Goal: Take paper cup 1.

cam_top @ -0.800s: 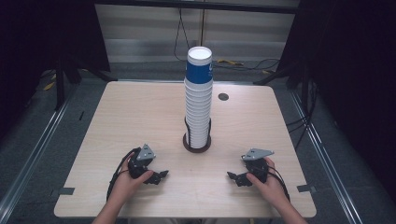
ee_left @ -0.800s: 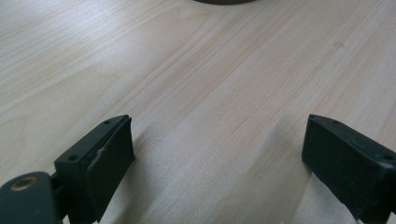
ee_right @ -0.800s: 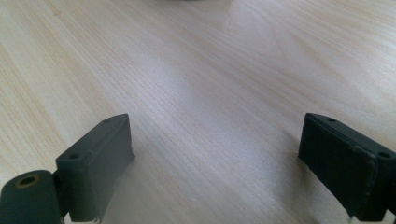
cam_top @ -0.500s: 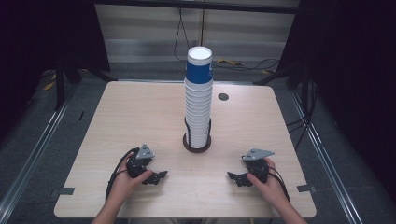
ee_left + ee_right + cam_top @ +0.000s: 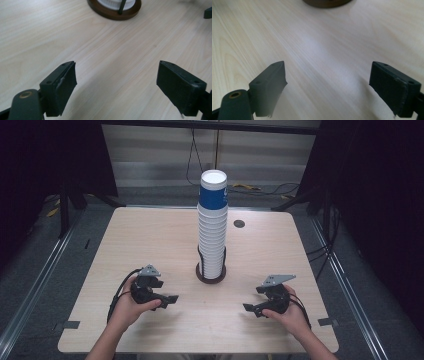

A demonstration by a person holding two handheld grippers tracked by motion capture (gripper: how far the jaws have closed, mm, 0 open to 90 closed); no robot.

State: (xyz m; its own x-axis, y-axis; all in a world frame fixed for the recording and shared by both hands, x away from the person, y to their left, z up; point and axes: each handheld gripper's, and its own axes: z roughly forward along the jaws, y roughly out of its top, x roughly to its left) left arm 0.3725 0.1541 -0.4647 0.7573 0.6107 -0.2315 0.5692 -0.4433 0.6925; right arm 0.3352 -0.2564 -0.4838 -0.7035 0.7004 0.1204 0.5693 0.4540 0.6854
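A stack of cups (image 5: 212, 227) stands upright in a round holder (image 5: 210, 274) near the middle of the table (image 5: 150, 235). The left gripper (image 5: 170, 298) lies before the holder to its left, the right gripper (image 5: 249, 308) before it to its right, both well apart from it. A small round cap (image 5: 239, 224) lies behind the holder, to its right.

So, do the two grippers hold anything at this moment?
No. The left gripper and the right gripper are both open over the bare table, apart from the cup stack.
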